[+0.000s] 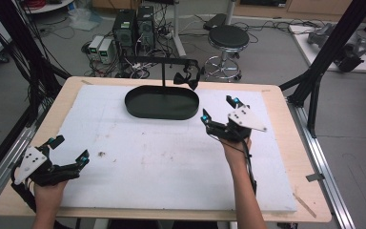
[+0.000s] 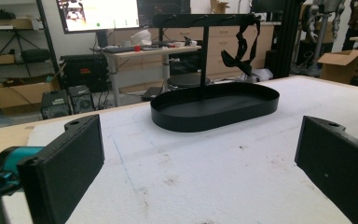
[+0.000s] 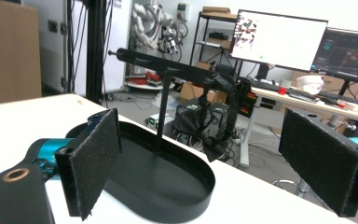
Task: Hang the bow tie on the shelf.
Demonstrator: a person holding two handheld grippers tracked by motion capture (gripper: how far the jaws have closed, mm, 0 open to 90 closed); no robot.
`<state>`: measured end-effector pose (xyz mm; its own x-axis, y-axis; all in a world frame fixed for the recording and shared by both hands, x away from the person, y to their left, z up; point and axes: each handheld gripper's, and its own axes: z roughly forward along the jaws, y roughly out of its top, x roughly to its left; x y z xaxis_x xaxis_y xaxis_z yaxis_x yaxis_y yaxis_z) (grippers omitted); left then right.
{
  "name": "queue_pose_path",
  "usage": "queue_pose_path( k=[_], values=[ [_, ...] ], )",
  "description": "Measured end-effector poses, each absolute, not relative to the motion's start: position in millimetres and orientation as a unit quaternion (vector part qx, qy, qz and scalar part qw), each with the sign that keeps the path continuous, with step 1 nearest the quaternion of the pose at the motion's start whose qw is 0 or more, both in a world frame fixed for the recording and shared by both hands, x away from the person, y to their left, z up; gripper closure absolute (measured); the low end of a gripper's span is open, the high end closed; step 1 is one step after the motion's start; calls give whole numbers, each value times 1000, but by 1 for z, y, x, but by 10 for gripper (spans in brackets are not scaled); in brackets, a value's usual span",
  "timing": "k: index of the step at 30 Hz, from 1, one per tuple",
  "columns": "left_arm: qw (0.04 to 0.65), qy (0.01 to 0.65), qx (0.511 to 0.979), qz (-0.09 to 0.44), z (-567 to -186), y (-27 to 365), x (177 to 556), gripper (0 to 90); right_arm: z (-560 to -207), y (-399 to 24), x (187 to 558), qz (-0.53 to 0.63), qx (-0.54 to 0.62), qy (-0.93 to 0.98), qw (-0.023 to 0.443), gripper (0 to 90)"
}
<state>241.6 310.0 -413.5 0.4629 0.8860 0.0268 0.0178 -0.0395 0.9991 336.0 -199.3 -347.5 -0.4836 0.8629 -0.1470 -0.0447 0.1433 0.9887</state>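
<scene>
- Your right gripper (image 1: 218,110) is up off the worktop (image 1: 171,152), just right of the black oval tray (image 1: 162,103); jaws spread wide, nothing between them.
- Black bow tie (image 1: 186,79) hangs from the right end of the rack's crossbar (image 1: 157,60), above the tray's right end, clear of your jaws.
- In the right gripper view the bow tie (image 3: 205,128) shows between the jaws, farther off.
- Your left gripper (image 1: 69,150) is low at the worktop's near left corner; jaws spread, empty, well apart from the tray.

A black bow tie (image 1: 187,79) hangs from the right end of the rack's crossbar (image 1: 159,60), above the black oval tray (image 1: 162,102).
</scene>
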Motion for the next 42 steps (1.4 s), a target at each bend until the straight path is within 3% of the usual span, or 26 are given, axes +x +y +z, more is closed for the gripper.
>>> queue_pose_path(
  k=[11,23,42],
  values=[
    [582,364,622,377,-413,307,240,17,-355,-237,276,566,329,647,391,110],
    [579,367,622,378,-413,307,240,17,-372,-262,239,583,337,629,388,103],
    [576,358,631,377,-413,304,241,17,-397,-276,223,609,352,608,369,104]
  ],
)
